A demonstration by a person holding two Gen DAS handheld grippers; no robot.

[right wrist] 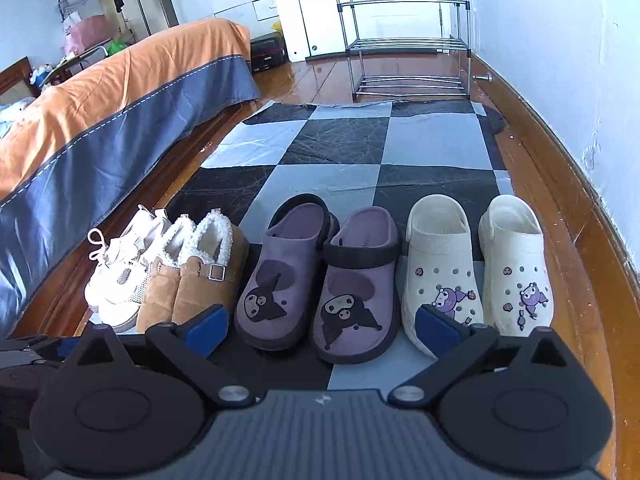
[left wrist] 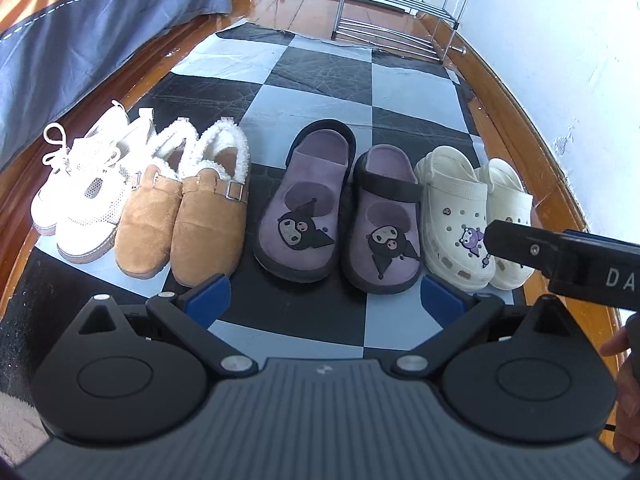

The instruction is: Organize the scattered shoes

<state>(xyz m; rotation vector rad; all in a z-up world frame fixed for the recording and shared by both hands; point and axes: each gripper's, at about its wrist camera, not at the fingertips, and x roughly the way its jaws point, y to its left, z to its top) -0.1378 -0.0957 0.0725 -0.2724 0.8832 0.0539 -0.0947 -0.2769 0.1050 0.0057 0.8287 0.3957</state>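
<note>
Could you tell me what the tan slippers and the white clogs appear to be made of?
The tan slippers look like matte suede or a suede-like fabric, with a fuzzy, fleece-like white lining at the opening and a shiny, metal-looking buckle on the strap. The white clogs look like moulded foam or rubber: smooth, one-piece, with punched holes and cartoon charms.

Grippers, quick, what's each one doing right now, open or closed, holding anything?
Left gripper: open, holding nothing.
Right gripper: open, holding nothing.
</note>
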